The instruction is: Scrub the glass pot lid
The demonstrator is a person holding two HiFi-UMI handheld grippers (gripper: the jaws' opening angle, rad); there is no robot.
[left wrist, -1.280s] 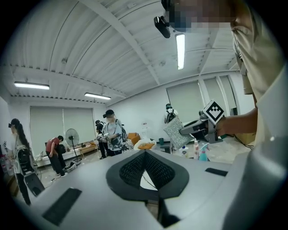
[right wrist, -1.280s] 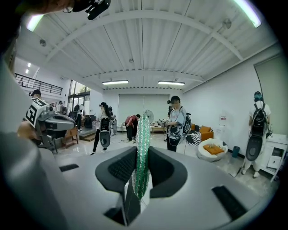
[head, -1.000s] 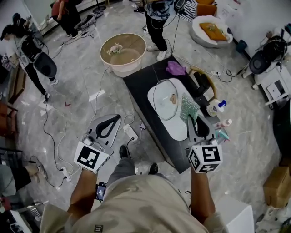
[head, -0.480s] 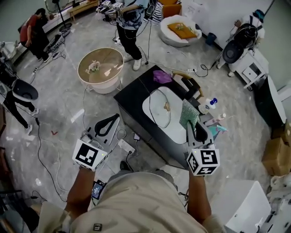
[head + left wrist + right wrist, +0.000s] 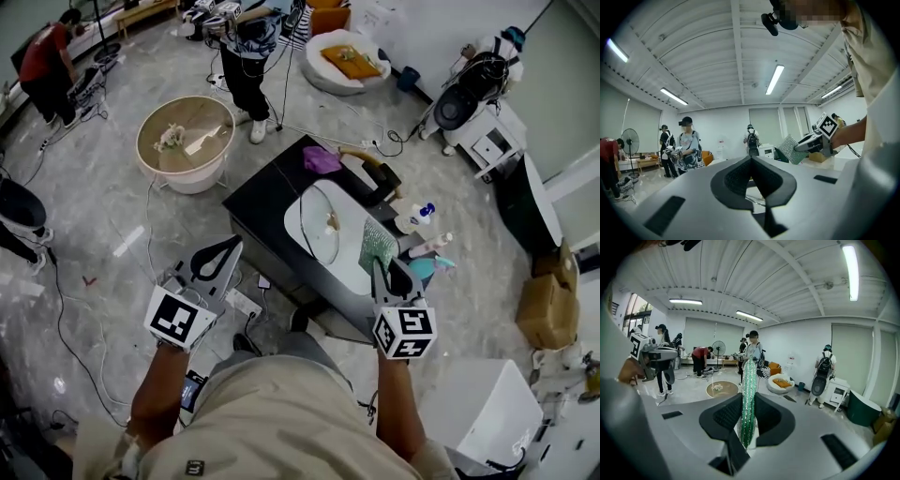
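The glass pot lid [image 5: 319, 208] lies flat in a white oval tray [image 5: 354, 279] on a black table [image 5: 267, 199], its knob pointing up. My right gripper [image 5: 377, 264] hovers over the tray's near right edge, shut on a green scrubbing pad [image 5: 377, 244] that sticks out toward the lid. In the right gripper view the pad [image 5: 748, 376] stands edge-on between the jaws of that gripper [image 5: 748, 403]. My left gripper [image 5: 234, 245] is shut and empty, held over the floor left of the table. The left gripper view has its jaws [image 5: 751, 159] closed, with the right gripper [image 5: 813, 140] beyond.
A purple cloth [image 5: 321, 159] lies at the table's far end. Bottles [image 5: 422, 216] and a dark holder stand along the right side. A round tan basin [image 5: 185, 139] sits on the floor at the far left. Cables cross the floor. Several people stand around the room.
The head view has swung, so the table sits further left and higher in the picture. Both grippers keep their pose, the right one still holding the pad.
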